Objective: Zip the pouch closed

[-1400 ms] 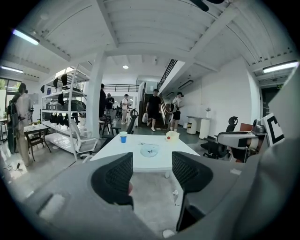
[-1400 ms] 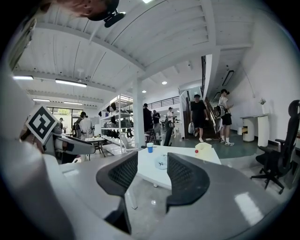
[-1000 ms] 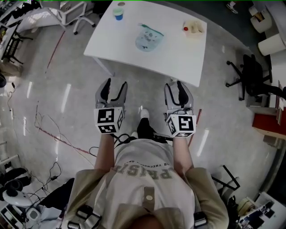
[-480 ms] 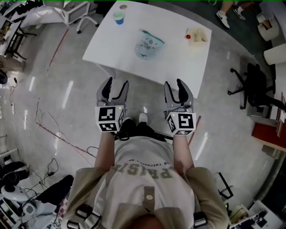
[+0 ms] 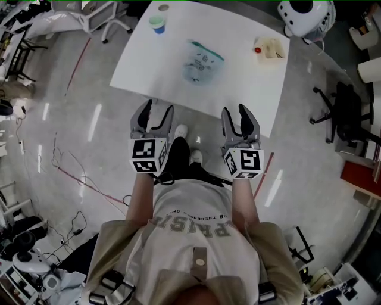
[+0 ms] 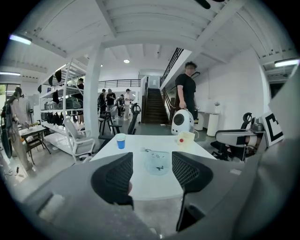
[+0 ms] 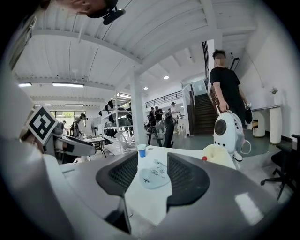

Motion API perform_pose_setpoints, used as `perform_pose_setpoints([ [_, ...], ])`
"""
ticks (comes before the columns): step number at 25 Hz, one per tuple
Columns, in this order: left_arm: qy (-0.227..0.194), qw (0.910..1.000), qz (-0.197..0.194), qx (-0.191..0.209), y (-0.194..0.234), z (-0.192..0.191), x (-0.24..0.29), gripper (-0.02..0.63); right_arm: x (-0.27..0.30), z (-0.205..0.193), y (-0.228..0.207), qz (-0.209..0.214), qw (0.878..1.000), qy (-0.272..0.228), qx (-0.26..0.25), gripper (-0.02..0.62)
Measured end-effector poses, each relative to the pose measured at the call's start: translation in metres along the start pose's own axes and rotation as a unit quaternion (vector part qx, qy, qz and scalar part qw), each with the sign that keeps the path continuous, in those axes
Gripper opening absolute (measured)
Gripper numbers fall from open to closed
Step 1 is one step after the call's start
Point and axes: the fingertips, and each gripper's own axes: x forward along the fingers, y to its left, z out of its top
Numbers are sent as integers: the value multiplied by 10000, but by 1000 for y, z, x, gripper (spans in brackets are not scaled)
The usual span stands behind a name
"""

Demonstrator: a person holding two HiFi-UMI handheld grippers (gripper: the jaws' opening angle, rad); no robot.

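Note:
A pale blue translucent pouch [image 5: 202,61] with a teal zip edge lies flat in the middle of the white table [image 5: 155,71]. It also shows between the jaws in the left gripper view [image 6: 157,161] and the right gripper view [image 7: 153,177]. My left gripper [image 5: 153,115] and right gripper [image 5: 239,116] are both open and hold nothing. They hover over the floor just short of the table's near edge, well apart from the pouch.
A blue cup [image 5: 157,24] stands at the table's far left. A cream container with a red ball [image 5: 269,49] sits at the far right. A white rounded machine [image 5: 303,13] and a person [image 6: 186,91] are beyond the table. Office chairs [image 5: 348,113] stand to the right.
I have stepped closer to the table; it and the pouch sit nearer to both grippers. The white rounded machine has come into view at the far right. Both grippers stay open.

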Motion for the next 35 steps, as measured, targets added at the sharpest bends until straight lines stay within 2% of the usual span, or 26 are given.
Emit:
perform_pose_setpoints([
  [18, 124, 9965, -797, 213, 82, 58, 146, 268, 146, 21, -18, -704, 9975, 95, 57, 170],
  [27, 413, 9915, -1207, 269, 81, 49, 188, 269, 164, 12, -31, -1032, 9942, 297, 80, 170],
  [35, 707, 9879, -1361, 218, 61, 31, 209, 268, 161, -4, -55, -1177, 9916, 494, 194, 170],
])
